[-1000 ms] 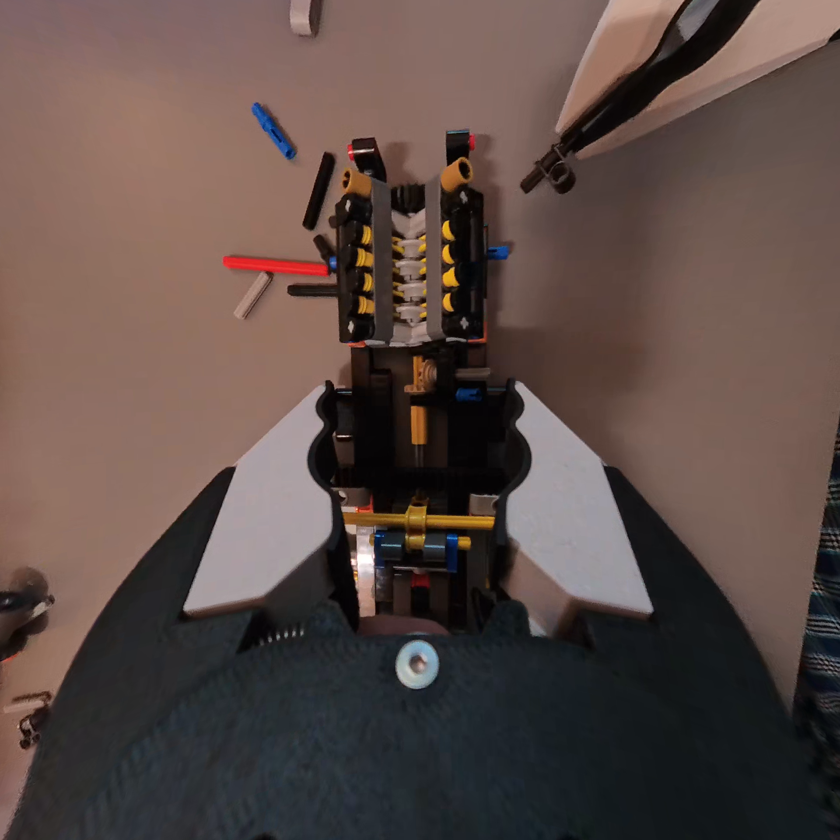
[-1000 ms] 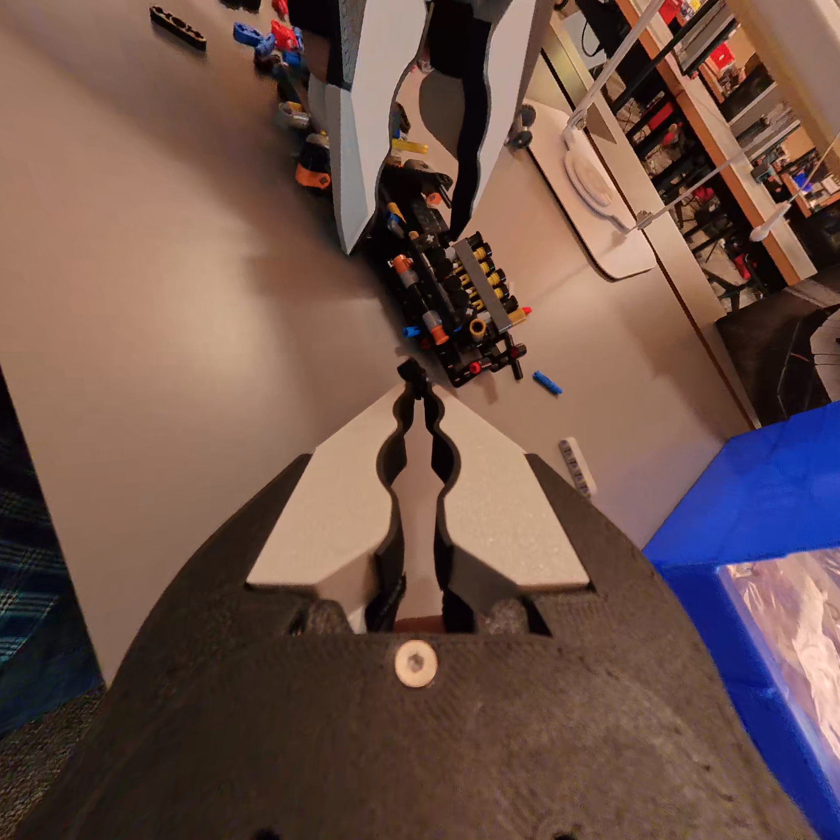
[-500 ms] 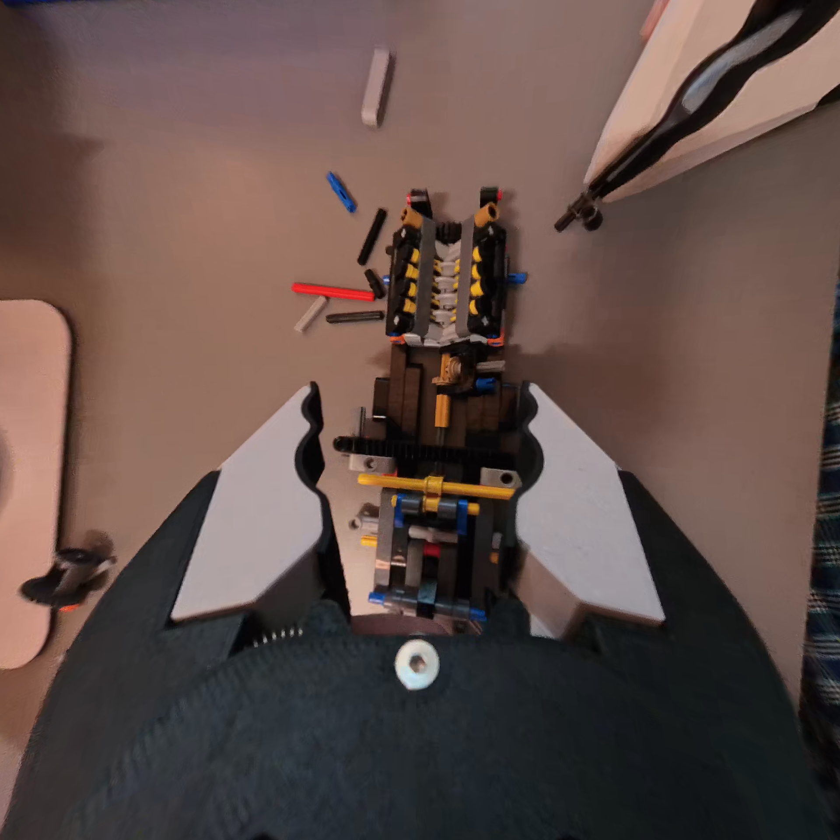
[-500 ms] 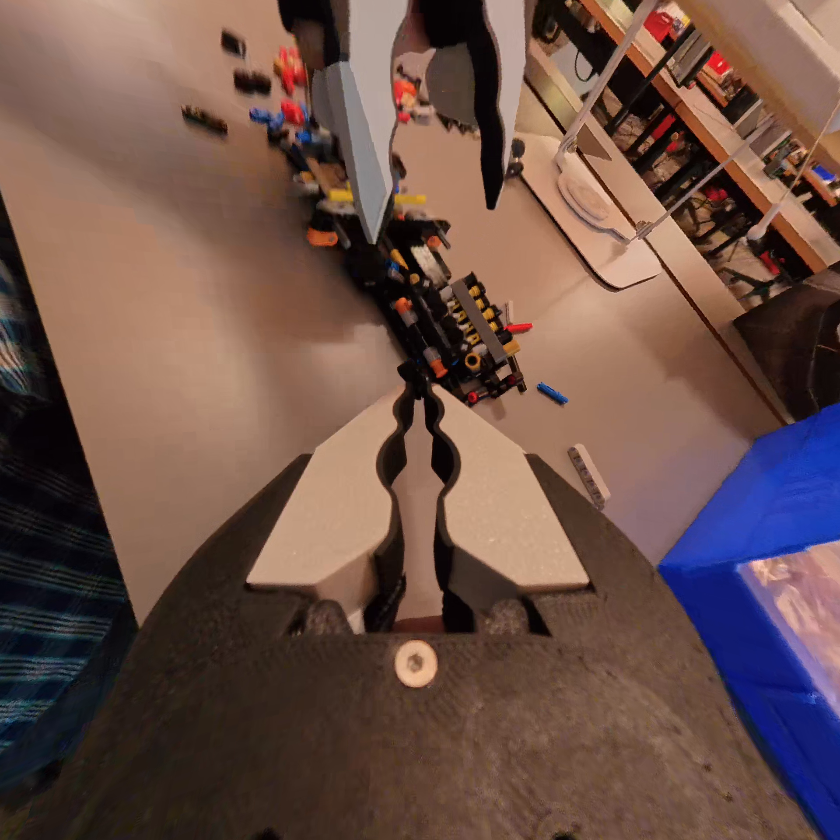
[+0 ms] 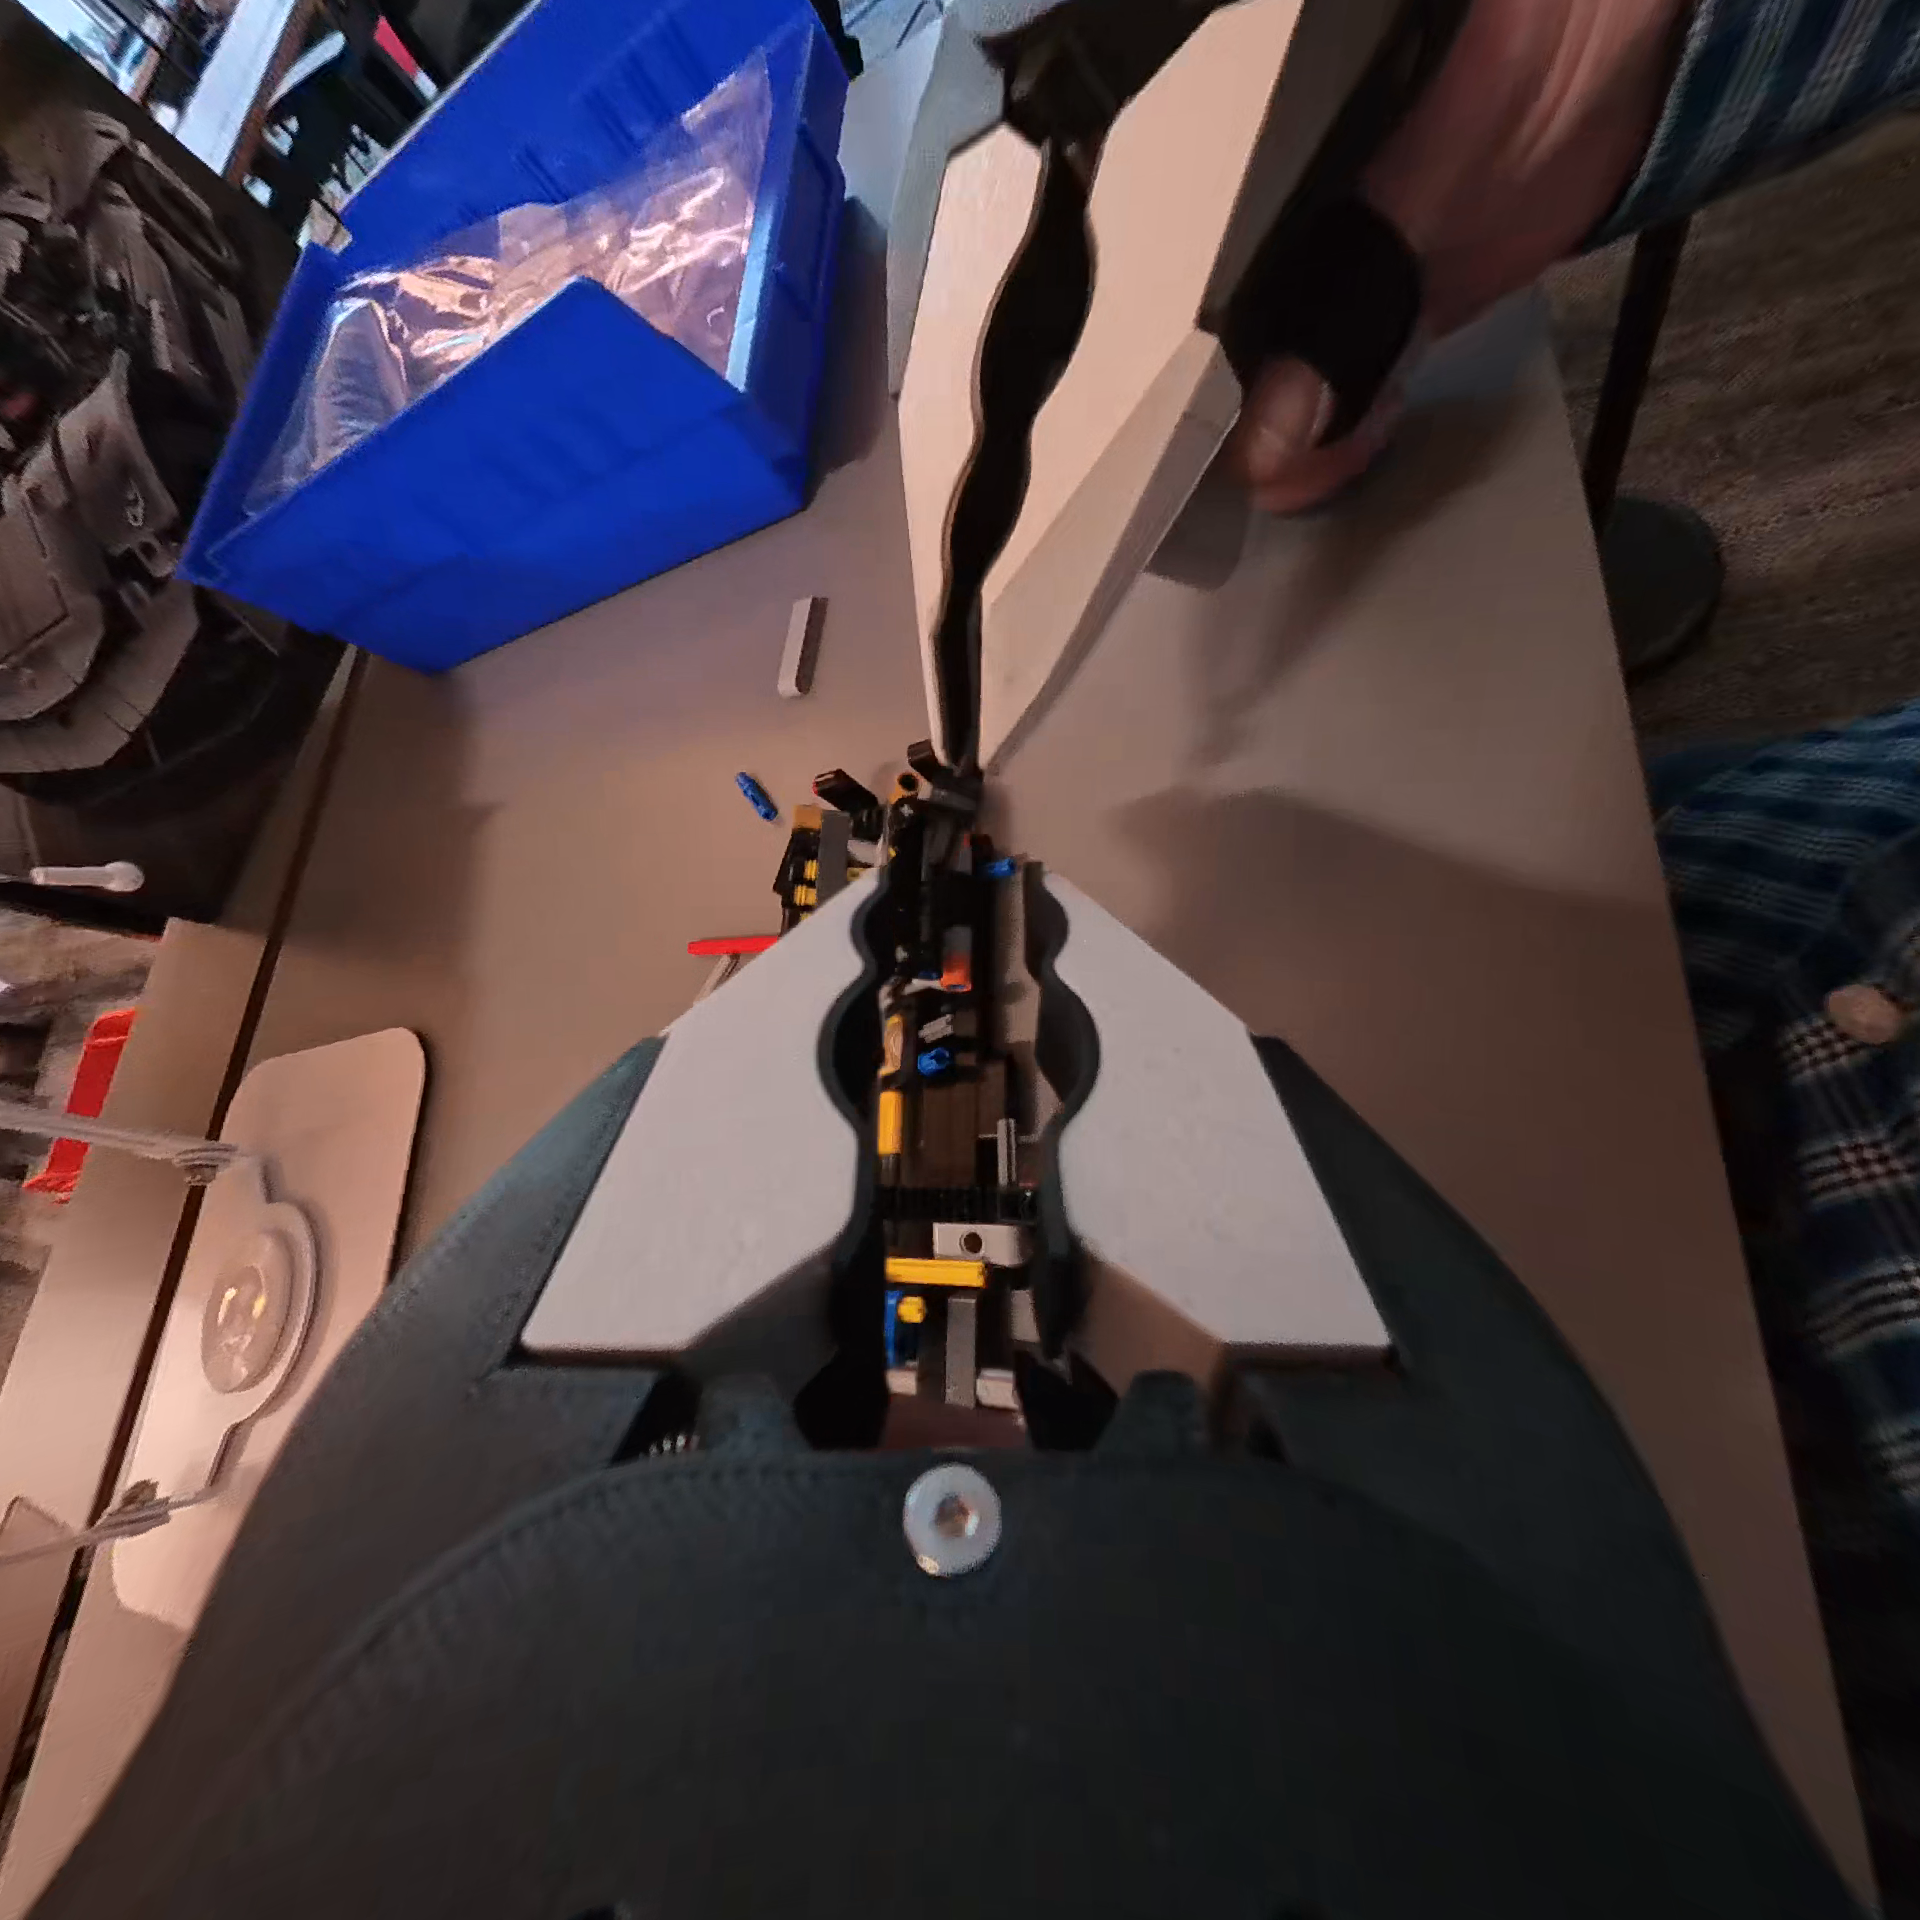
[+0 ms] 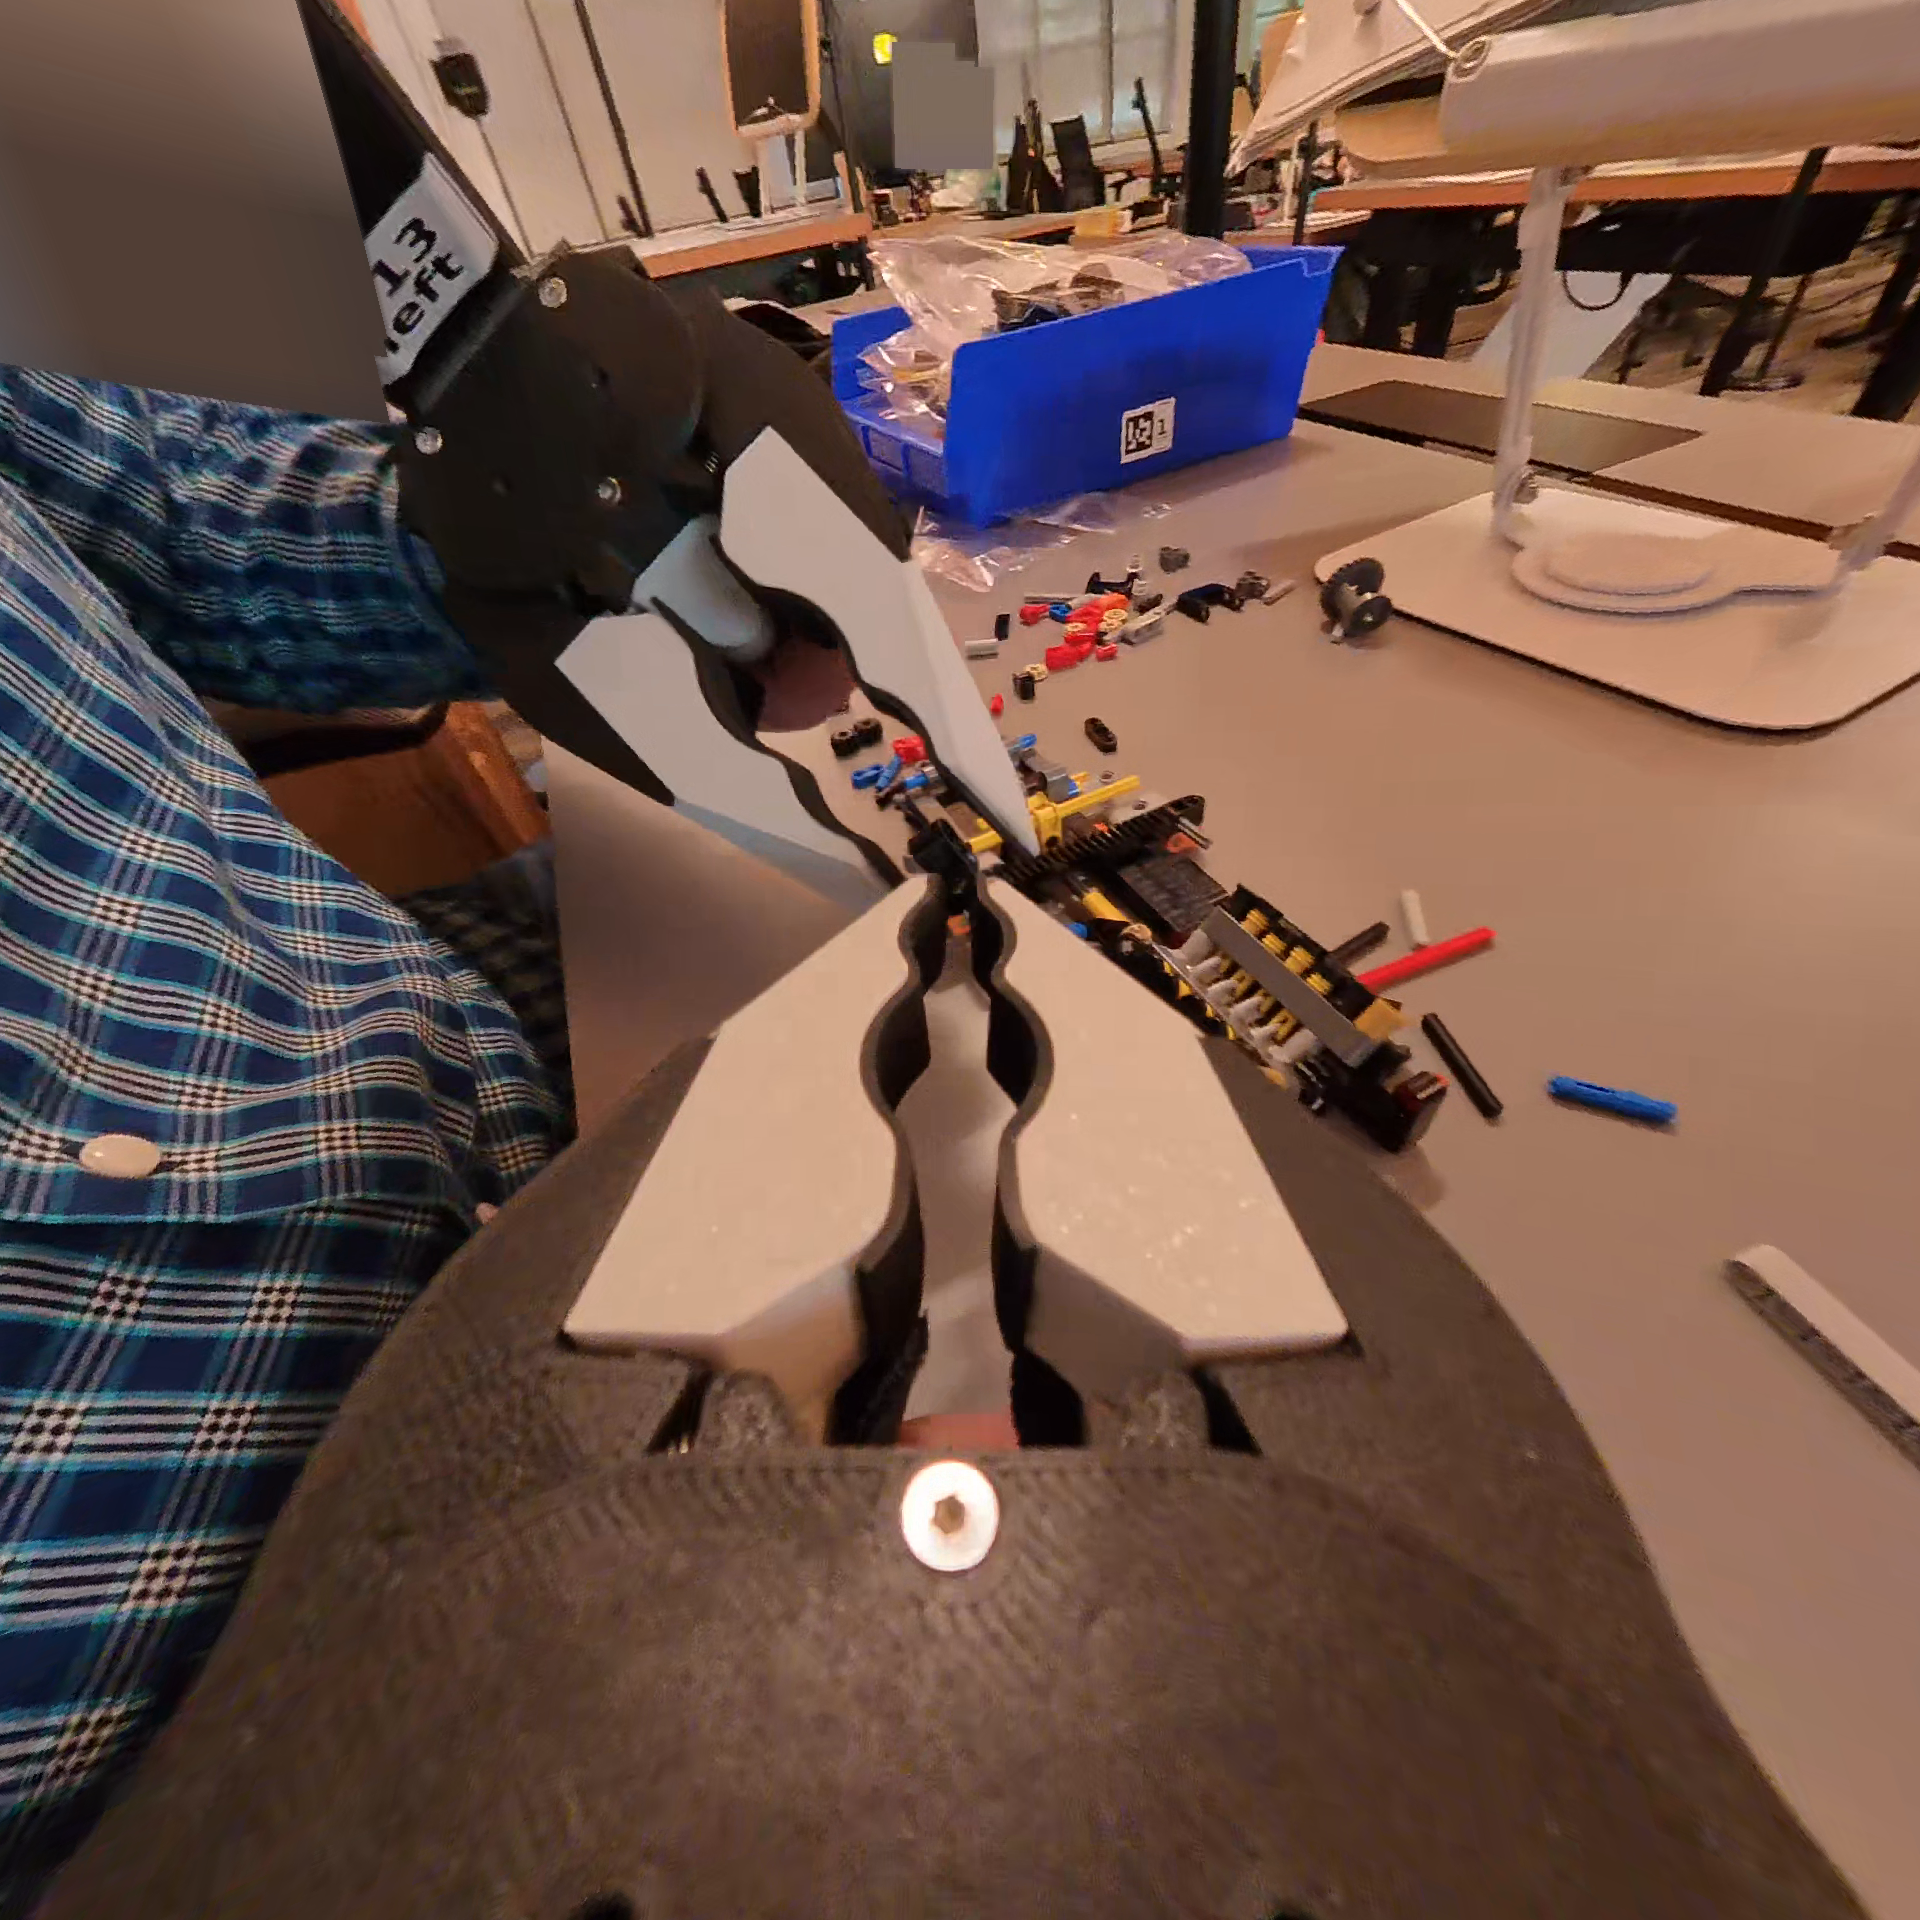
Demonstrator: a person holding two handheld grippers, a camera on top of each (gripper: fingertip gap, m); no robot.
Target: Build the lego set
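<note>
The long black lego model point(image 5: 935, 1122) with a yellow-and-grey engine block point(image 6: 1278, 987) lies on the grey table. My left gripper point(image 5: 961, 894) straddles its chassis, both pads closed against its sides. In the right wrist view its white fingers point(image 6: 862, 623) come down on the model's rear part. My right gripper point(image 6: 951, 894) is shut on a small black connector point(image 6: 940, 857), held at the model's near side, close to the left fingertips. In the left wrist view the right gripper point(image 5: 956, 758) reaches in from the top, its tip at the model's far end.
A blue bin point(image 6: 1091, 405) with plastic bags stands at the back. Several loose parts point(image 6: 1091, 613) lie behind the model. A red axle point(image 6: 1423, 961), a black axle point(image 6: 1460, 1060) and a blue pin point(image 6: 1610, 1099) lie beside the engine. A white lamp base point(image 6: 1621, 623) is at the right. A plaid-sleeved arm point(image 6: 208, 935) is at the left. My two grippers' fingertips are within a few centimetres of each other.
My left gripper opened and rose off the model, then tilted and closed on the chassis again. My right gripper brought the black connector in against the model.
</note>
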